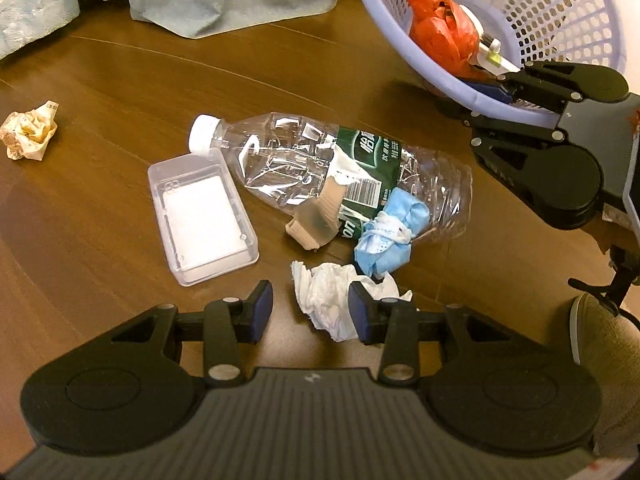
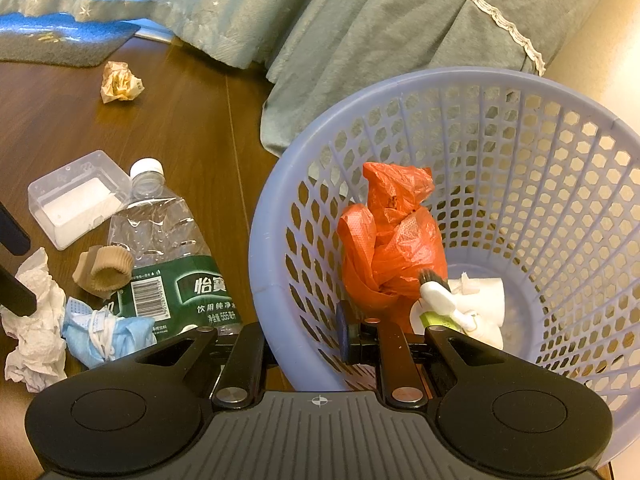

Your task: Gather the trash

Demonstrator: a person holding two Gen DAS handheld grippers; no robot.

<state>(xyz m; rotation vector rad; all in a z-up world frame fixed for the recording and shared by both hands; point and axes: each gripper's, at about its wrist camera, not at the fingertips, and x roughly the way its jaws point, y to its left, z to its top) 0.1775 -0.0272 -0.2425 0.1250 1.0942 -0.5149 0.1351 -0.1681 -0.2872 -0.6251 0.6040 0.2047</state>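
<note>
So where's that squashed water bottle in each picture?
Left wrist view: the crushed water bottle lies in the middle of the picture, white cap pointing upper left, beyond the left tool.
Right wrist view: the bottle lies at the left of centre, cap pointing up, left of the basket.
Shared landmark: the lavender basket with the orange bag inside.

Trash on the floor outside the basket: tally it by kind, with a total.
Crushed plastic bottle: 1
Clear plastic box: 1
Crumpled white tissue: 1
Crumpled tan paper ball: 1
Blue face mask: 1
Beige ribbed band: 1
Total: 6
</note>
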